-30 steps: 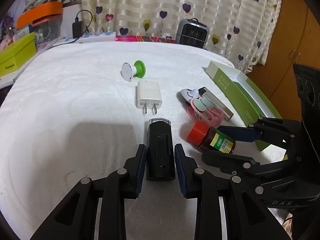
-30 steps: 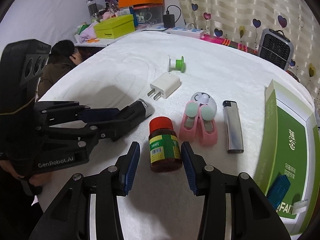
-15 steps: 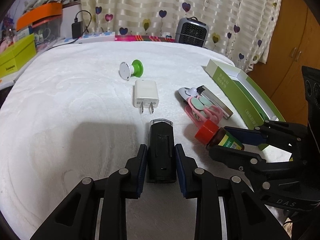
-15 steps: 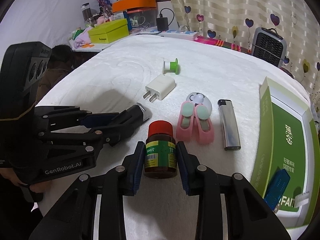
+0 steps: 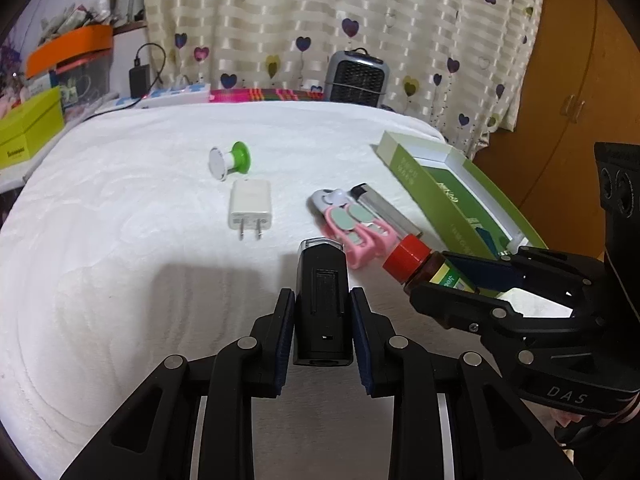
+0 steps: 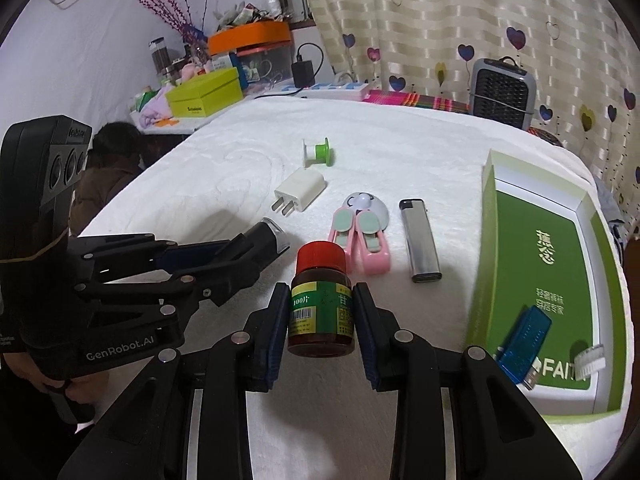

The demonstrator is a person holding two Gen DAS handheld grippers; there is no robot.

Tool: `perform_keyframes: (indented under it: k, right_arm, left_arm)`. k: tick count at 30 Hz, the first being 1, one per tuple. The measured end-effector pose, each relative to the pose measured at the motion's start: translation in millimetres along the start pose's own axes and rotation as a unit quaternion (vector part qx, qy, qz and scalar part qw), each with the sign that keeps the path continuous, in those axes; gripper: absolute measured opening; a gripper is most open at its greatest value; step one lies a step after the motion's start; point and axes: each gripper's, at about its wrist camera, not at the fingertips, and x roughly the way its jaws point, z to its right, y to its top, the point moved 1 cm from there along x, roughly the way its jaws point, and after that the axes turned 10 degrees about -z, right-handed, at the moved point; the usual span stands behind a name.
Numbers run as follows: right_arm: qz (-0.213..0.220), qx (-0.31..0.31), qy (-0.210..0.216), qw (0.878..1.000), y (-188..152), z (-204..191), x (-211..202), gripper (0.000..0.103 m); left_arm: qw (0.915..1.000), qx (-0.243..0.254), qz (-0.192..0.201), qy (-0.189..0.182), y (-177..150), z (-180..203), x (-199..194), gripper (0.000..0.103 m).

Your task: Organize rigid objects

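My left gripper (image 5: 322, 295) is shut on a black oblong device (image 5: 323, 276) with a clear tip, held just above the white bed cover (image 5: 120, 280). My right gripper (image 6: 321, 290) is shut on a brown pill bottle (image 6: 321, 312) with a red cap, also lifted; the bottle (image 5: 424, 266) shows tilted in the left wrist view. On the cover lie a white charger plug (image 5: 250, 206), a green and white spool (image 5: 230, 158), a pink clip toy (image 6: 360, 236) and a silver lighter (image 6: 420, 240). An open green box (image 6: 540, 264) at the right holds a blue USB stick (image 6: 524, 336).
A small heater (image 6: 502, 92), a power strip (image 6: 332, 90) and a colourful cloth lie along the far edge by the curtain. Yellow and orange boxes (image 6: 208, 94) clutter a side table at the left, near a person's dark-haired head (image 6: 116, 140). Wooden cabinet doors (image 5: 580, 100) stand at the right.
My right gripper has closed on the pill bottle and lifted it. My left gripper has risen with the black device in it. The other objects lie where they were.
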Motion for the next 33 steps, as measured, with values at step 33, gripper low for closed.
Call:
perform_keyframes:
  k: [33]
  right_arm:
    - [0.035,0.034,-0.001,0.999,-16.1,22.9,-26.3,0.033]
  left_arm:
    - [0.9998,0.017,0.011,-0.005,4.8,29.3,-6.9,0.026]
